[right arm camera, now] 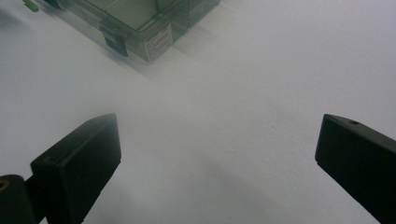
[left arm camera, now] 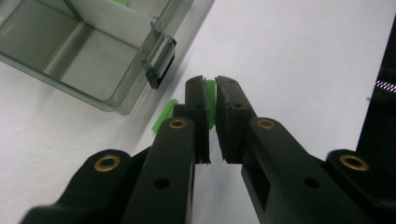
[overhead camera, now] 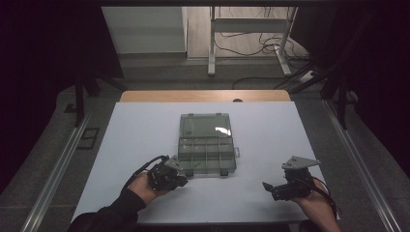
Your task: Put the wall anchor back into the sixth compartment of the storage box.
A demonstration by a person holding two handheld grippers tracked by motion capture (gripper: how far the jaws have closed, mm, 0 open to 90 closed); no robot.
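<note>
Pinching a small green piece between its pads, your left gripper sits just in front of the near corner of the clear compartment box, beside its black latch. Your right gripper rests with jaws wide apart over bare white table, the box well off ahead.
</note>
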